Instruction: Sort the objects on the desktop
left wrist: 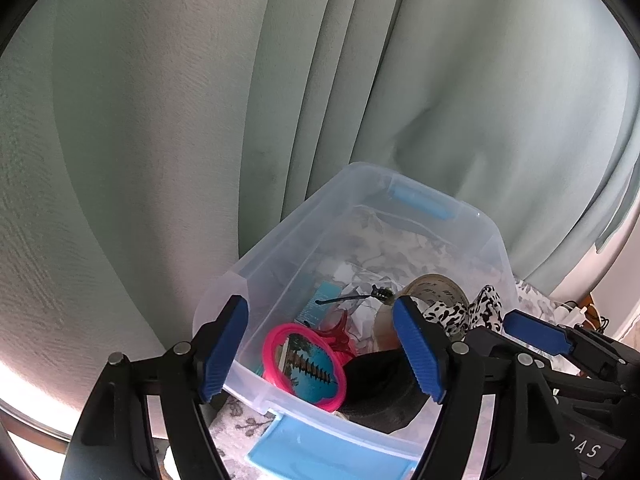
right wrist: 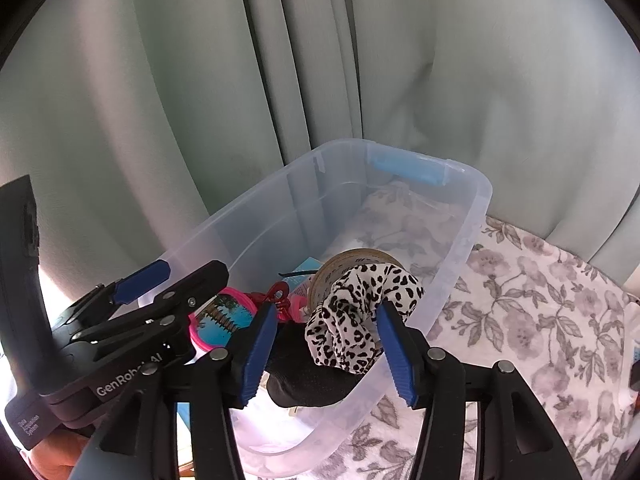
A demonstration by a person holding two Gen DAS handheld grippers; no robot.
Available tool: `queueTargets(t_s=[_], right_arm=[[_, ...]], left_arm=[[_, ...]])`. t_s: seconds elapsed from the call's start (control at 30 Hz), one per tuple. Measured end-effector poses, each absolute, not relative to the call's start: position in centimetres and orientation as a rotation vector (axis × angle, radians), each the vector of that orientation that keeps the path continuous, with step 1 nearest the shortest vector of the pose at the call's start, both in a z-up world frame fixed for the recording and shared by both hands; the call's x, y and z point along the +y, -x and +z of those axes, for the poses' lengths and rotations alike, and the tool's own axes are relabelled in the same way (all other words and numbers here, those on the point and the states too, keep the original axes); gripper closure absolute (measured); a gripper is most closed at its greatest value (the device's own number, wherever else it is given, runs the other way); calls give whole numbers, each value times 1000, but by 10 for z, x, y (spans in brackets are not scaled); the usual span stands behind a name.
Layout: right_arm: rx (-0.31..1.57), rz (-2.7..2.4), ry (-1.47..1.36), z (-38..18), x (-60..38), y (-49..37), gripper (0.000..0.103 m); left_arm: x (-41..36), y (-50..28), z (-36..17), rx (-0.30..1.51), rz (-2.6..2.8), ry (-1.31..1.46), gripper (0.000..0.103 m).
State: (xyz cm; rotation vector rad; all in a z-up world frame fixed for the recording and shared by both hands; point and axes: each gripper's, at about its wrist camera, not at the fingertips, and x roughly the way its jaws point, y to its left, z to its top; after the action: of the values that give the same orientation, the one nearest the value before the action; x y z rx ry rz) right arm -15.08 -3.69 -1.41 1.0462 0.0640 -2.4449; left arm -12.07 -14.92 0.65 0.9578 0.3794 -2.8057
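Leopard-print scrunchie [right wrist: 360, 316], crumpled, is lying lower centre in the clear bin [right wrist: 476, 200], touching the right gripper's [right wrist: 326, 344] spread, downward-tilting fingers. Left gripper [left wrist: 320, 348] is hovering, spread, empty.

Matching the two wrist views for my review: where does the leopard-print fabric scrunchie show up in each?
Left wrist: the leopard-print fabric scrunchie sits right of centre, at the bin's right rim, beyond the left gripper.
Right wrist: lower centre, between the right gripper's open jaws, over the bin.
Shared landmark: clear plastic storage bin.
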Motion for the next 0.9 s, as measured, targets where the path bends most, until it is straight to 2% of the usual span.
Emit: queueTargets(t_s=[0.23, 0.43, 0.5, 0.67, 0.9], right_arm=[[65, -2444, -1040, -12, -39, 150, 37], [63, -2449, -1042, -12, -41, 150, 27], [48, -2458, -1045, -12, -38, 150, 19], [33, -2465, -1032, -10, -36, 149, 14], [42, -2477, -1023, -13, -39, 150, 1]], left_arm=[[-149, 115, 10, 390, -2811, -957, 24], [-148, 115, 14, 329, -2804, -961, 24], [-148, 116, 14, 320, -2812, -960, 24], [-149, 117, 14, 306, -2832, -963, 24], [-157, 116, 13, 374, -2861, -988, 20]])
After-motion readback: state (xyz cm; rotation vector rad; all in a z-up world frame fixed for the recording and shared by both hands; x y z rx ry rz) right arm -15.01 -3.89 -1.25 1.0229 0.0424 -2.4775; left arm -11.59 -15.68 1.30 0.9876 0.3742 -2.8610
